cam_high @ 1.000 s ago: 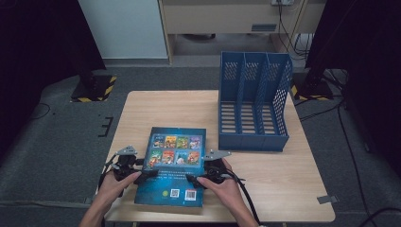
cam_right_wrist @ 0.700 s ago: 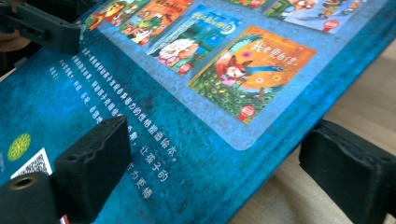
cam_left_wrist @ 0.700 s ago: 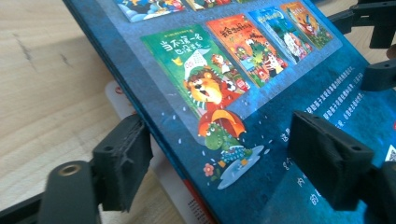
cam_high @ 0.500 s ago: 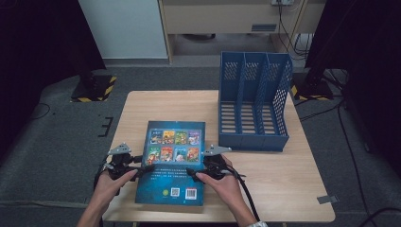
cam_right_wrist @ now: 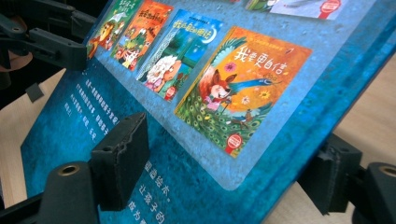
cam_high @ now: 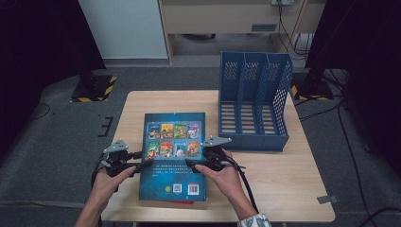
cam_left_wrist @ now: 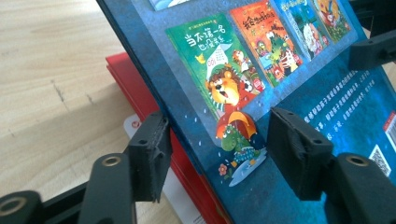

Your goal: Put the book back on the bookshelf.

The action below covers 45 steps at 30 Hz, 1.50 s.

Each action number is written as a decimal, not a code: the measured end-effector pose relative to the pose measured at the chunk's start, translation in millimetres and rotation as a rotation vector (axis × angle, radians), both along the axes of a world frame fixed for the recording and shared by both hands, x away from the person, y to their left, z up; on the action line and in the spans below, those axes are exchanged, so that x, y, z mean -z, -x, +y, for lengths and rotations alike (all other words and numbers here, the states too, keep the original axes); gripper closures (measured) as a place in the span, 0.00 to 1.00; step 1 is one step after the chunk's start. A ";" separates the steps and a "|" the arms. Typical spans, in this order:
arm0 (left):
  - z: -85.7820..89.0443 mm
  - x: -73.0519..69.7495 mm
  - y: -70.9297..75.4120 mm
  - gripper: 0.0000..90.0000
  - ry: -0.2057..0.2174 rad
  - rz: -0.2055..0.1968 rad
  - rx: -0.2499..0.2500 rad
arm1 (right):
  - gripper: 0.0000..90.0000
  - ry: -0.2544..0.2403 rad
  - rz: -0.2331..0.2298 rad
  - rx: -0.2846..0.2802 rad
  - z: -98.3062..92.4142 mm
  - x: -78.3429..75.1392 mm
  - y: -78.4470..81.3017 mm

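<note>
at the near edge of the tabletop (cam_high: 142, 101), status:
work in hand: lifting the blue picture book (cam_high: 174, 156) off the red book (cam_left_wrist: 140, 88) under it, one gripper on each long side.
book position: front-centre, just left of the blue file rack (cam_high: 253, 101); in the left gripper view its left edge is raised clear of the red cover, so the book sits tilted, not flat.
left gripper (cam_high: 144, 164): straddles the book's left edge, one jaw under, one over; jaws have just been closing with the book between them. lower pad looks to touch the underside, upper pad seems to sit a little off the cover, so not a firm pinch as far as i can see.
right gripper (cam_high: 189, 164): same on the right edge, jaws just been closing around the book, both pads look clear of it, not clamped.
done: both grippers placed, book edges off the stack.
left: finish the pinch on both sides, lift fully clear. likely destination is a slot in the file rack, all three slots empty. that's my read, not confirmed.
risk: weak grip, the book could slip back onto the red one.
</note>
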<state>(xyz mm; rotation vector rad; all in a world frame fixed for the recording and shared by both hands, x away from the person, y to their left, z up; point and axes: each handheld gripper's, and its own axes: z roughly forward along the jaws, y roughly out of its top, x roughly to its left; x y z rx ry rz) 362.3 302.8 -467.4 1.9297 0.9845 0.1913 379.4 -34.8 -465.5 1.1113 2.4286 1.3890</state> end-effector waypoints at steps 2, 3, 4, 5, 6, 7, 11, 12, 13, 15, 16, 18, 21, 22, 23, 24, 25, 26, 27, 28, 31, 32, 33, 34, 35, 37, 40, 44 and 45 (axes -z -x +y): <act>0.0 -4.5 -2.3 0.48 0.006 -0.011 0.002 | 0.29 0.000 -0.002 0.006 -1.7 -4.6 -2.8; -0.4 -7.8 -4.3 0.50 0.003 -0.020 0.004 | 0.29 0.005 -0.004 0.011 -2.4 -6.5 -4.3; -0.8 -9.5 -5.9 0.51 -0.003 -0.022 0.005 | 0.29 0.008 -0.007 0.015 -3.0 -8.5 -6.5; -1.8 -11.4 -8.1 0.51 -0.012 -0.024 0.006 | 0.30 0.011 -0.011 0.015 -3.5 -9.8 -7.8; -2.3 -13.3 -10.0 0.51 -0.020 -0.025 0.006 | 0.31 0.010 -0.014 0.017 -3.8 -11.9 -9.2; -2.6 -15.2 -11.5 0.51 -0.025 -0.029 0.007 | 0.32 0.009 -0.011 0.019 -4.1 -14.3 -10.2; -2.4 -25.1 -14.6 0.55 -0.046 -0.052 0.005 | 0.36 0.009 -0.038 0.026 -5.3 -22.0 -14.1; -2.5 -27.0 -15.0 0.55 -0.052 -0.056 0.005 | 0.37 0.006 -0.045 0.027 -5.6 -24.2 -15.1; -2.7 -30.2 -15.6 0.56 -0.059 -0.065 0.002 | 0.38 0.007 -0.051 0.028 -5.5 -25.9 -15.6; -2.6 -34.9 -16.4 0.58 -0.065 -0.080 -0.002 | 0.39 0.013 -0.071 0.032 -5.1 -31.7 -16.8; -2.6 -37.0 -16.7 0.59 -0.062 -0.087 -0.007 | 0.40 0.014 -0.079 0.035 -5.0 -34.3 -17.1; -2.2 -41.5 -17.3 0.61 -0.067 -0.104 -0.012 | 0.43 0.010 -0.095 0.044 -5.3 -39.4 -17.4; -3.0 -47.9 -18.1 0.62 -0.079 -0.131 -0.029 | 0.46 0.010 -0.117 0.051 -5.0 -47.1 -18.2; -3.2 -49.9 -18.6 0.63 -0.080 -0.141 -0.037 | 0.47 0.008 -0.124 0.053 -4.9 -49.4 -18.6; -3.3 -51.7 -19.2 0.64 -0.081 -0.149 -0.044 | 0.48 0.010 -0.132 0.055 -4.6 -51.6 -19.1; -3.5 -53.8 -20.0 0.64 -0.081 -0.160 -0.053 | 0.49 0.016 -0.141 0.056 -4.3 -53.8 -19.6; -3.6 -55.0 -20.5 0.65 -0.082 -0.167 -0.059 | 0.50 0.018 -0.151 0.057 -4.1 -56.4 -20.3; -3.7 -56.1 -21.0 0.66 -0.081 -0.174 -0.067 | 0.51 0.016 -0.154 0.060 -3.8 -58.0 -20.5; -4.1 -57.8 -21.9 0.66 -0.079 -0.185 -0.077 | 0.52 0.018 -0.159 0.061 -3.8 -59.6 -21.0; -4.6 -59.2 -22.5 0.67 -0.080 -0.194 -0.084 | 0.53 0.022 -0.170 0.063 -3.5 -62.0 -21.6; -5.5 -63.4 -25.0 0.68 -0.073 -0.220 -0.105 | 0.56 0.028 -0.194 0.074 -3.0 -67.5 -22.5; -5.8 -64.3 -25.6 0.68 -0.072 -0.222 -0.108 | 0.57 0.031 -0.207 0.074 -3.0 -69.6 -23.0; -6.2 -65.2 -26.1 0.67 -0.073 -0.228 -0.111 | 0.57 0.032 -0.208 0.076 -2.6 -70.9 -22.8; -6.8 -66.2 -26.3 0.67 -0.074 -0.232 -0.116 | 0.57 0.039 -0.218 0.077 -2.3 -72.2 -22.8; -7.2 -67.1 -26.5 0.67 -0.077 -0.237 -0.119 | 0.58 0.038 -0.224 0.079 -2.0 -73.1 -22.8; -7.8 -68.2 -26.8 0.67 -0.080 -0.249 -0.124 | 0.58 0.042 -0.232 0.080 -2.1 -74.3 -22.5; -7.0 -67.5 -26.5 0.66 -0.075 -0.262 -0.124 | 0.61 0.043 -0.251 0.068 -2.9 -74.4 -20.0; -7.7 -65.8 -23.5 0.61 -0.061 -0.264 -0.117 | 0.65 0.032 -0.264 0.044 -5.4 -74.6 -12.0; -8.8 -65.6 -22.8 0.58 -0.066 -0.267 -0.115 | 0.66 0.022 -0.263 0.035 -6.0 -74.5 -9.4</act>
